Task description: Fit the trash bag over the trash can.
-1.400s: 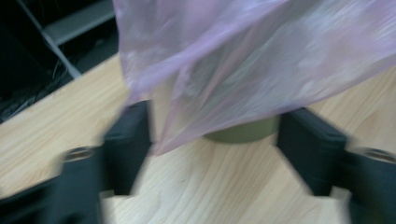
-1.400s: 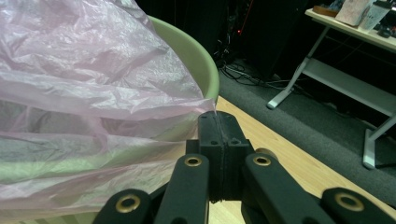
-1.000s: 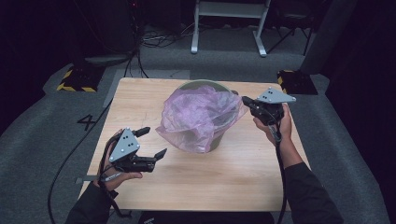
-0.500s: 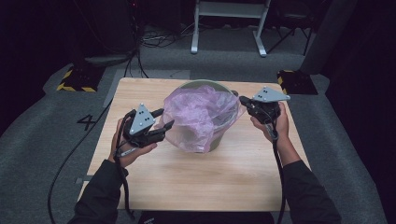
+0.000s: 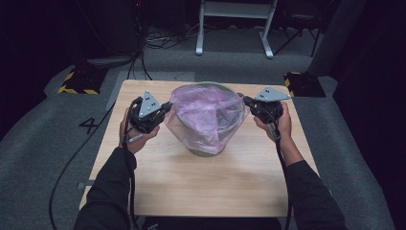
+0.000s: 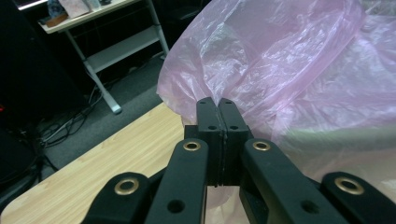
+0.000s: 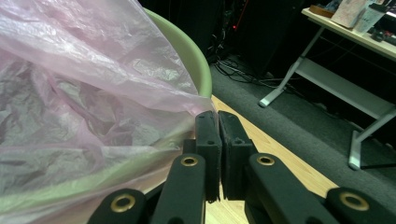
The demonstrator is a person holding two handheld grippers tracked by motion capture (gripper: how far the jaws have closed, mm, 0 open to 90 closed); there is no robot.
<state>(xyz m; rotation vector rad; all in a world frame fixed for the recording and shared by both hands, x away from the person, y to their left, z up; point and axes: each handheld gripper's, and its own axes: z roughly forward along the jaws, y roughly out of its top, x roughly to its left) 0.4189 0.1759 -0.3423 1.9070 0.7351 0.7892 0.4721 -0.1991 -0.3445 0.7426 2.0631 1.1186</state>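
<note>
A pink plastic bag (image 5: pixel 206 112) lines a pale green bin (image 5: pixel 207 151) in the middle of the wooden table (image 5: pixel 201 187). My left gripper (image 5: pixel 168 106) is at the bag's left edge. Its jaws have just been closing and now meet on a fold of the film (image 6: pixel 217 103). On the opposite side, my right gripper (image 5: pixel 245 100) is shut on the bag's right edge just outside the bin's rim (image 7: pixel 192 60), and the film (image 7: pixel 70 70) runs taut into its tips (image 7: pixel 217 116). The bag's mouth is stretched between the two.
Bare tabletop lies in front of the bin and on both sides. A white-legged stand (image 5: pixel 234 24) is on the floor beyond the table. Yellow-and-black striped blocks (image 5: pixel 76 81) (image 5: pixel 301 79) sit near the far corners. Cables trail over the grey floor at left.
My left gripper has travelled from the front left of the table up to the bag's left edge, and its open jaws have closed there. The right gripper has stayed at the right edge.
</note>
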